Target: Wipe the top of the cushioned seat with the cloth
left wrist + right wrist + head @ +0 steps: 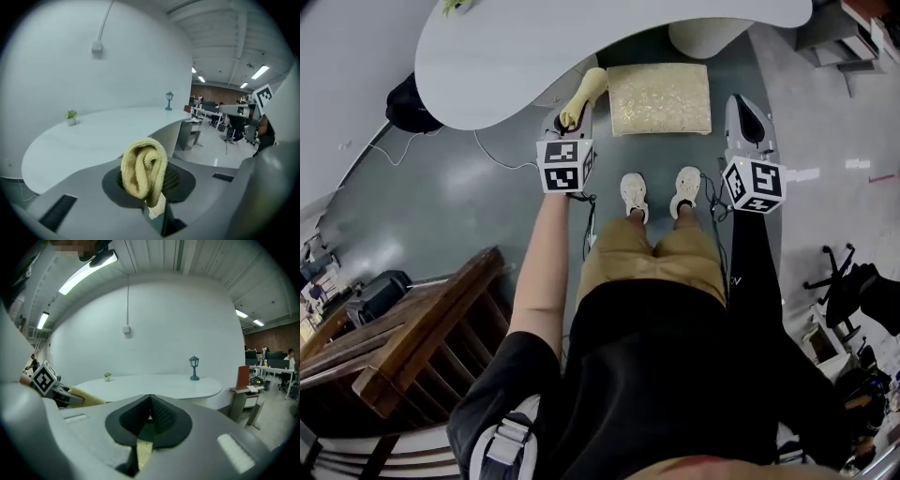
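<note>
We start left of the cushioned seat, where our left gripper is clamped on the cloth. In the left gripper view the yellow cloth bulges out of the pads as a folded wad, pinched at its lower end. From the head view, the cloth lies just beside the seat's left edge, near its far left corner, and does not overlap the top. We cannot tell how high it is above the seat.

The seat sits on the floor straight ahead of our shoes, with its far edge tucked under the white table. Its long axis runs left to right across us.

Right of the seat, our right gripper hangs just off the right edge. In the right gripper view its pads are pressed together with nothing between them.

The seat shows in neither gripper view, so we judge both grippers point forward over it rather than down. The cloth hand is the one to act. It must tip down and move right onto the top, then stroke along the long axis.
</note>
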A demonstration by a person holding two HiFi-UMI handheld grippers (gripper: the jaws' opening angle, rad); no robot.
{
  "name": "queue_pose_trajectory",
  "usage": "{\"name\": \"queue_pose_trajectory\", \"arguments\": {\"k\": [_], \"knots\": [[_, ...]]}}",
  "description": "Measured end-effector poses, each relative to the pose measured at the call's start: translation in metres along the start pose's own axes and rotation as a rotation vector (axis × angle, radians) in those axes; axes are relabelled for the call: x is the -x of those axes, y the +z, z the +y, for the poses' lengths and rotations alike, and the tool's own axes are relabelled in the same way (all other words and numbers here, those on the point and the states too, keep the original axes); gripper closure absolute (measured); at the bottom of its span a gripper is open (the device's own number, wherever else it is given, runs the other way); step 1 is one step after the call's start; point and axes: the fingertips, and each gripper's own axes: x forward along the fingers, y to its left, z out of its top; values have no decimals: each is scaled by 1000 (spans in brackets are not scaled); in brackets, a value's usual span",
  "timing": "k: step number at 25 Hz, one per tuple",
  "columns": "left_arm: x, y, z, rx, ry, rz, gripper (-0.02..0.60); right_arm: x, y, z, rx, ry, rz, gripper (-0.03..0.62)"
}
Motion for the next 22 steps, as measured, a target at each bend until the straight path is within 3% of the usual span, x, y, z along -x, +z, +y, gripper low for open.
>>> {"name": "queue_pose_trajectory", "arguments": {"k": [5, 10, 18, 22], "knots": [[51, 109, -9, -80, 11, -225, 522, 19, 62, 7, 24, -22, -96, 594], [95, 182, -26, -115, 32, -405, 522, 32, 102, 15, 57, -20, -161, 594], [161, 237, -39, -164, 42, -585, 522, 58, 160, 41, 117, -6, -269, 594], [172, 247, -41, -179, 48, -619, 522, 61, 170, 42, 125, -23, -275, 594]]}}
